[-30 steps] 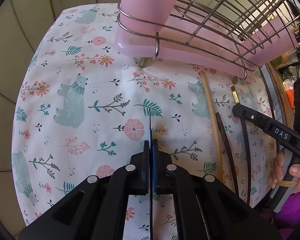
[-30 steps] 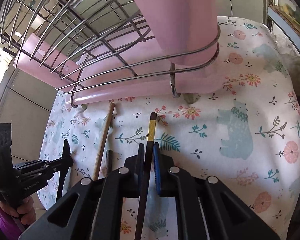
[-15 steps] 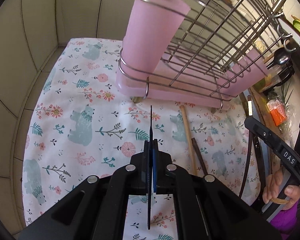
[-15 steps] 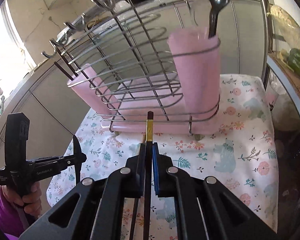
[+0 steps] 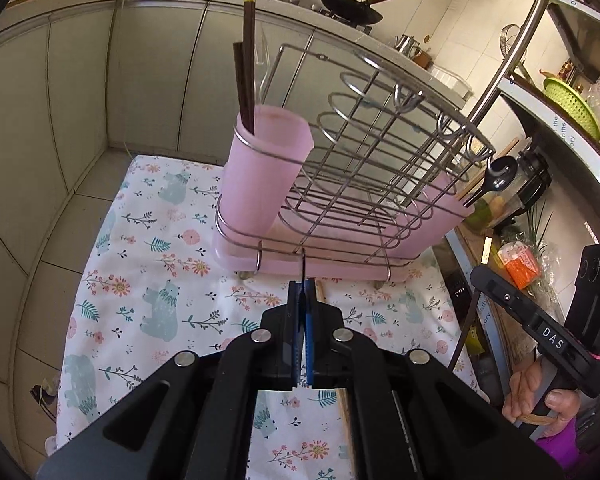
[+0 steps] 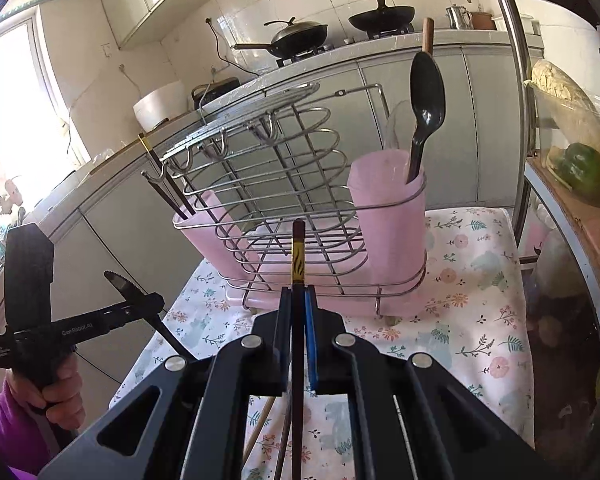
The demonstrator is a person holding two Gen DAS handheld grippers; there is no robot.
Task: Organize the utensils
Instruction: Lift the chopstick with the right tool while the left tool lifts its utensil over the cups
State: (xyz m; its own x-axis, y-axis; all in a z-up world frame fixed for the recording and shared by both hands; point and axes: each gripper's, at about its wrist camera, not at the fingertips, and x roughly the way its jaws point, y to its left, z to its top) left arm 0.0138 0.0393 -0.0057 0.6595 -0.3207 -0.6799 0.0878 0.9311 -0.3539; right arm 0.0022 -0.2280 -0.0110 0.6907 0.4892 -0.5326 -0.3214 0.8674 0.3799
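right gripper (image 6: 299, 296) jaws nearly closed, pinching a dark chopstick (image 6: 298, 264) between the black pad and the blue pad; the stick's tip with a yellow patterned band projects past the fingertips toward the wire rack (image 6: 284, 184), which stands farther off on the floral cloth (image 6: 480, 280). left gripper (image 5: 302, 292) jaws fully together, gripping a very thin dark stick (image 5: 302, 266) that pokes out just beyond the tips, near the rack's base; in the right view this stick runs down and to the right from the gripper. rack: bright bent steel wire, curved loops and hooks, over a pale pink plastic tray. pink translucent cup (image 5: 266, 168) at its left end holds two upright dark chopsticks (image 5: 247, 64), one yellow-banded. pink cup (image 6: 388, 216) at its right end holds a glossy black spoon (image 6: 426, 108), bowl up. loose sticks lie on the cloth under the grippers.
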